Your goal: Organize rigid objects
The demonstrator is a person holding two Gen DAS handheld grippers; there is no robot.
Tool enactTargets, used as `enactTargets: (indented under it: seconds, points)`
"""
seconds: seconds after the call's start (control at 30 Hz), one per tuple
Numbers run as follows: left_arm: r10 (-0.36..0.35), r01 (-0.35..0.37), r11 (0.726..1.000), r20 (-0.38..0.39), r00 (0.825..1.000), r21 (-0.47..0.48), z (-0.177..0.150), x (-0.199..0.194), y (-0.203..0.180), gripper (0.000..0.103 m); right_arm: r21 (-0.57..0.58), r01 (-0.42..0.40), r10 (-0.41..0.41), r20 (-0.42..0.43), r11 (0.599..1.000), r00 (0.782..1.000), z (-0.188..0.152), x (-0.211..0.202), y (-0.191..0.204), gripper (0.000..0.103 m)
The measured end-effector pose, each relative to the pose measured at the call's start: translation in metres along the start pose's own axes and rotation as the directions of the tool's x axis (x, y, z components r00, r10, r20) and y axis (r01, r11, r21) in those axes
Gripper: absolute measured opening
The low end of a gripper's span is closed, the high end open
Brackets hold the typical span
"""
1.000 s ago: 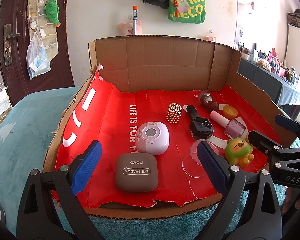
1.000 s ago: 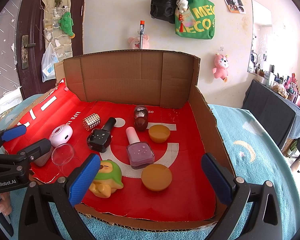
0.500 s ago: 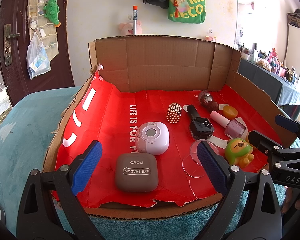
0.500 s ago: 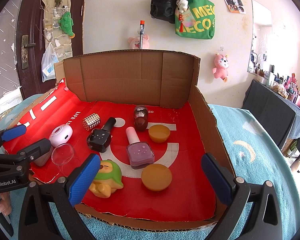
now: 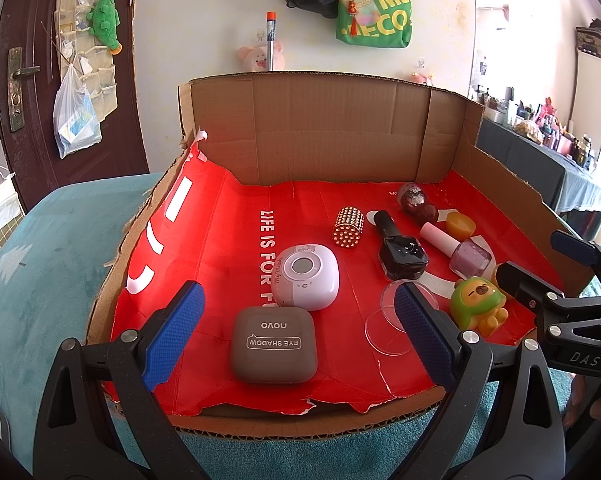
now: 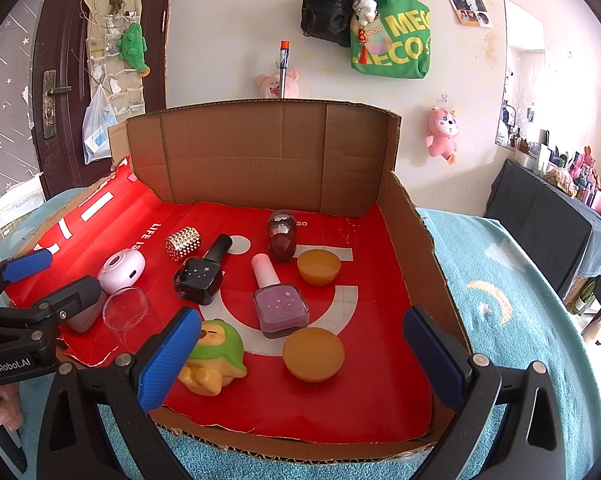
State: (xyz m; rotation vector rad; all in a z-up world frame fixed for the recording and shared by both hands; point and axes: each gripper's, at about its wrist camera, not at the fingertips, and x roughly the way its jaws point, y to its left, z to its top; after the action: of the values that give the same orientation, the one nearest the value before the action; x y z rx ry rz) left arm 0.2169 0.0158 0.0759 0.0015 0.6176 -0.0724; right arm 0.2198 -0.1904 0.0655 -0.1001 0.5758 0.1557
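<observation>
While nothing sits between either pair of blue-padded fingers, both tongs held spread wide at the near edge of a cut-open cardboard box [image 5: 332, 128] lined in red, set on a teal plush surface [image 6: 512, 320]. Left gripper [image 5: 298, 330] poised empty over the near-left part of the box, framing a grey eye-shadow case [image 5: 273, 346] (label reading "EYE SHADOW") lying flat by the near edge. Just behind the case, touching or nearly so, a white rounded gadget [image 5: 306, 276]. To the right of those, a clear plastic lid [image 5: 396, 322], partly hidden behind the left gripper's right finger. Farther back, a studded gold cylinder [image 5: 348, 227] on its side. Right gripper [image 6: 302, 360] hovering empty over the near-right part, with a green-and-yellow animal figurine [image 6: 214, 356] just beside its left finger and an orange round lid [image 6: 313, 354] between the fingers in view, resting on the liner. Behind that, a lilac nail polish bottle [image 6: 278, 300] and a black nail polish bottle [image 6: 202, 272], both lying flat, well apart from a dark red bottle [image 6: 282, 236] standing upright and a small orange cup [image 6: 318, 266] just beside it.
</observation>
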Motion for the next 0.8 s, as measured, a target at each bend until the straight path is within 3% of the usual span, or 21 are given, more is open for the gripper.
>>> enactTargets:
  seconds: [0.27, 0.33, 0.5, 0.63, 0.8]
  points:
    - [-0.028, 0.028, 0.999, -0.009, 1.000, -0.034, 0.001, -0.017, 0.004, 0.097, 0.003, -0.005, 0.005, 0.022, 1.000, 1.000, -0.001, -0.007, -0.001, 0.103]
    - [-0.053, 0.053, 0.998, 0.001, 0.999, -0.043, 0.000, -0.029, 0.004, 0.097, 0.007, -0.014, 0.014, 0.040, 1.000, 0.999, -0.001, -0.019, -0.001, 0.103]
    - [-0.016, 0.017, 1.000, 0.046, 0.999, -0.016, -0.006, -0.068, 0.000, 0.097, 0.065, -0.066, 0.061, 0.075, 0.996, 0.995, -0.002, -0.060, -0.007, 0.103]
    - [-0.051, 0.051, 0.998, 0.015, 0.999, -0.037, -0.016, -0.085, -0.002, 0.097, 0.051, -0.052, 0.049, 0.050, 0.997, 0.998, -0.013, -0.081, -0.005, 0.103]
    - [-0.022, 0.019, 0.999, -0.071, 0.997, -0.035, -0.039, -0.088, -0.007, 0.097, 0.036, -0.050, 0.051, -0.026, 0.998, 0.998, -0.037, -0.093, -0.002, 0.103]
